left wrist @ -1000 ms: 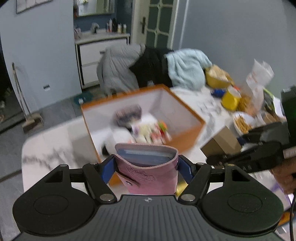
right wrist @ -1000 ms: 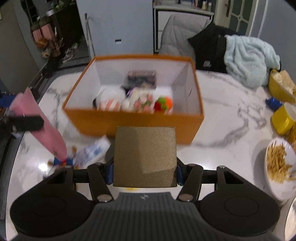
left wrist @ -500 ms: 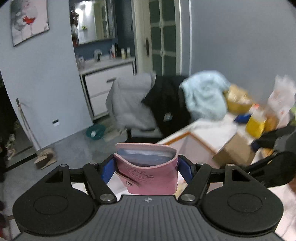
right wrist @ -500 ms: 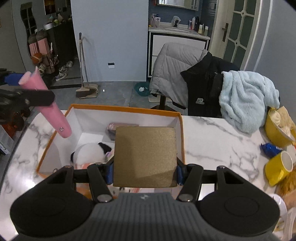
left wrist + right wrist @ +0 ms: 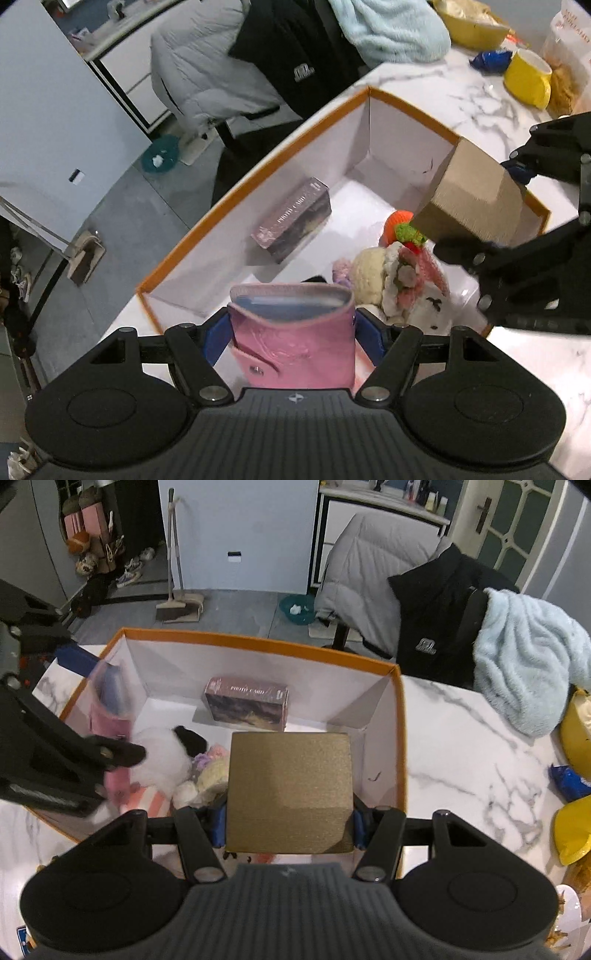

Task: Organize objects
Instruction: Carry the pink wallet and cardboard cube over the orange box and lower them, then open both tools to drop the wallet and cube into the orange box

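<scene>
My left gripper (image 5: 291, 328) is shut on a pink card wallet (image 5: 295, 343) and holds it over the left end of the orange box (image 5: 255, 173). My right gripper (image 5: 288, 818) is shut on a gold-brown box (image 5: 290, 790) and holds it over the right part of the orange box (image 5: 258, 642). The wallet (image 5: 109, 720) and the left gripper also show in the right wrist view, the gold-brown box (image 5: 476, 199) in the left. Inside lie a dark photo-card box (image 5: 246, 707), a white plush toy (image 5: 159, 760) and an orange knitted toy (image 5: 399, 225).
The box stands on a white marble table (image 5: 461, 746). A yellow mug (image 5: 528, 77), a yellow bowl (image 5: 469, 18) and snack bags stand at the right. A chair with grey, black and light-blue clothes (image 5: 443, 602) stands behind the table.
Both grippers have moved forward and tipped down over the orange box, each holding its object. The pink wallet now hangs inside the box's left end.
</scene>
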`<state>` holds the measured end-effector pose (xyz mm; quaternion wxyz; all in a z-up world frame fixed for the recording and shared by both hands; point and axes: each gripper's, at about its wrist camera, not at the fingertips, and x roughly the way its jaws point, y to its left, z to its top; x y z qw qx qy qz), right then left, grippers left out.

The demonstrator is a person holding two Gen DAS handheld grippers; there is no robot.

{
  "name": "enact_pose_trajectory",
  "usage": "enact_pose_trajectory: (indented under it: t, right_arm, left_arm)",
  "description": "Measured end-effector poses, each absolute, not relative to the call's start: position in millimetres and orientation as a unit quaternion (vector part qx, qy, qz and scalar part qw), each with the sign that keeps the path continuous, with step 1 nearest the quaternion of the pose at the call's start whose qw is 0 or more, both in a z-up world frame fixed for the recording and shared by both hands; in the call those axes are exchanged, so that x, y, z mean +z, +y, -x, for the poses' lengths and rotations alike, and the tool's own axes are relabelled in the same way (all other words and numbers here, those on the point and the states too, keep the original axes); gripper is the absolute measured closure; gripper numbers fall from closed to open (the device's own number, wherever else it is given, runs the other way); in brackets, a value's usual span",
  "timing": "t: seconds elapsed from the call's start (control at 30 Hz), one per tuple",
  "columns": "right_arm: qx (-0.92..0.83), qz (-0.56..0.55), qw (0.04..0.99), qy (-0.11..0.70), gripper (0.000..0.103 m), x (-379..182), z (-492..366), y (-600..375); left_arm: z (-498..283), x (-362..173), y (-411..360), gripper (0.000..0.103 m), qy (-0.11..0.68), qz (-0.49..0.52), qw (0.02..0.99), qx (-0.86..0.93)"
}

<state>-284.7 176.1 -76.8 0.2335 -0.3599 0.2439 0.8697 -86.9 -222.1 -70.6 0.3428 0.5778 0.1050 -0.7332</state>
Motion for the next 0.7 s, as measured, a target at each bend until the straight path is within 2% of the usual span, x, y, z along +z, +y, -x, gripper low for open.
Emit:
enact_pose_trajectory:
  t: [0.47,0.6,0.7]
  right_arm:
    - [0.835,0.427,0.250,0.240,0.042,-107.4,307.1,179.8]
    - [0.826,0.434,0.260,0.248,0.042,-112.6,302.6,184.1]
    - [0.828,0.425,0.264,0.254,0.029,-108.4,299.0,186.7]
  left_arm:
    - [96.7,-104.7,-248.6,0.019,0.127,-0.576,0.370,-0.718]
    - [98.6,-105.5,-250.4,0.014,0.117,-0.576,0.372,-0.719]
    - [100.2,-105.2,-249.8,0.013,0.109,-0.575,0.374,-0.719]
